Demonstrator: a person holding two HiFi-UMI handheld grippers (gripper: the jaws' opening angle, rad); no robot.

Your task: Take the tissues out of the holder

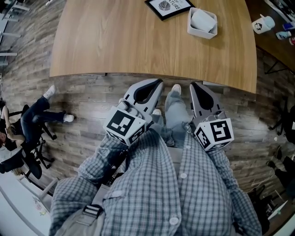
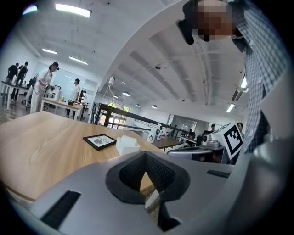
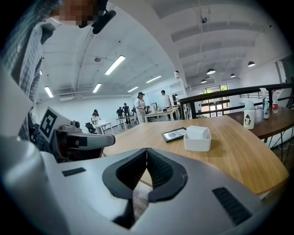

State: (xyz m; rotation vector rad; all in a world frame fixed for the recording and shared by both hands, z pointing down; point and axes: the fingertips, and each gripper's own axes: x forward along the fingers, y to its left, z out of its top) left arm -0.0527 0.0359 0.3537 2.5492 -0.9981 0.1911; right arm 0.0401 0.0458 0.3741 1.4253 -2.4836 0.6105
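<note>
A white tissue holder [image 1: 203,23] with white tissues in it stands on the wooden table [image 1: 138,46], at the far right of the top. It also shows in the left gripper view as the holder [image 2: 127,145] and in the right gripper view as the holder [image 3: 197,138]. Both grippers hang close to my body over the floor, short of the table's near edge. My left gripper [image 1: 159,83] is shut with nothing in it, its pads [image 2: 156,172] meeting at the tip. My right gripper [image 1: 193,86] is shut and empty too, its pads [image 3: 158,167] pressed together.
A black picture frame [image 1: 169,7] lies just left of the holder. A white penguin-print bottle [image 1: 263,24] stands on the neighbouring table at the right. A seated person [image 1: 27,124] on a chair is on the floor at the left. Other people stand at distant tables [image 2: 55,103].
</note>
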